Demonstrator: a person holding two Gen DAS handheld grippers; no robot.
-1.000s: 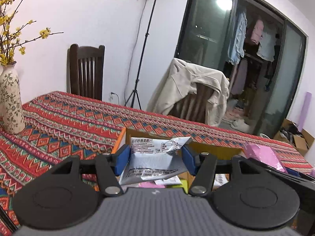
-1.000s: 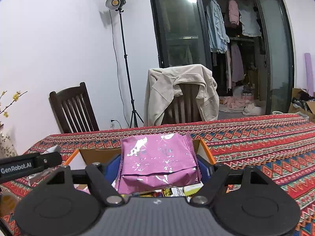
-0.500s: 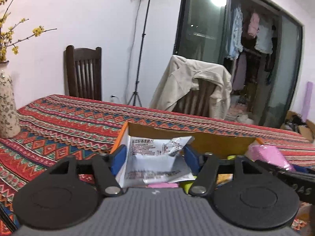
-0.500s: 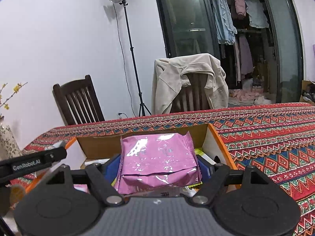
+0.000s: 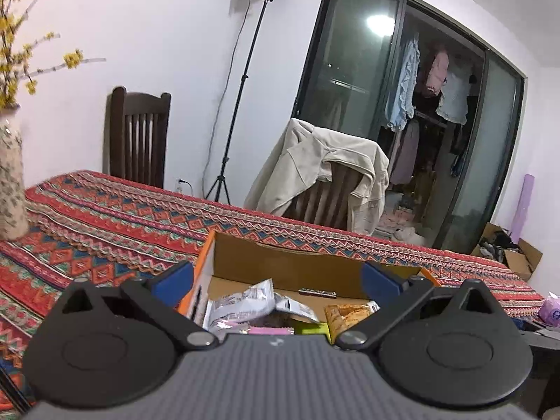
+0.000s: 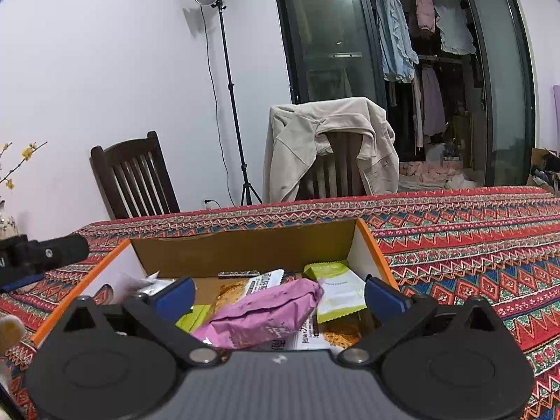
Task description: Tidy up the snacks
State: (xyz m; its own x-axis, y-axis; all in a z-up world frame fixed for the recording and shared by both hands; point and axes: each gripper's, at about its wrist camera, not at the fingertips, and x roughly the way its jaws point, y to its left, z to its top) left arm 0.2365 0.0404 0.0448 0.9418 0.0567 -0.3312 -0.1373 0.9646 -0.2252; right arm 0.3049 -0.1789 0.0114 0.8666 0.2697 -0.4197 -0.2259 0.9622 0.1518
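Note:
An open cardboard box (image 5: 290,262) with orange edges sits on the patterned tablecloth and holds several snack packets. My left gripper (image 5: 276,281) is open above its left part; a silver-white packet (image 5: 245,302) lies in the box below it. My right gripper (image 6: 278,292) is open over the same box (image 6: 245,245). A pink packet (image 6: 266,311) lies loose on the other snacks between the blue pads, next to a green-white packet (image 6: 337,288).
The table has a red patterned cloth (image 6: 472,245). A vase with yellow flowers (image 5: 10,182) stands at the left. Two chairs (image 6: 136,178), one draped with a beige jacket (image 6: 332,140), stand behind the table. A light stand (image 6: 231,87) is by the wall.
Both grippers opened. The left let the silver-white packet fall into the box; the right let the pink packet fall into it. Both grippers came closer over the box.

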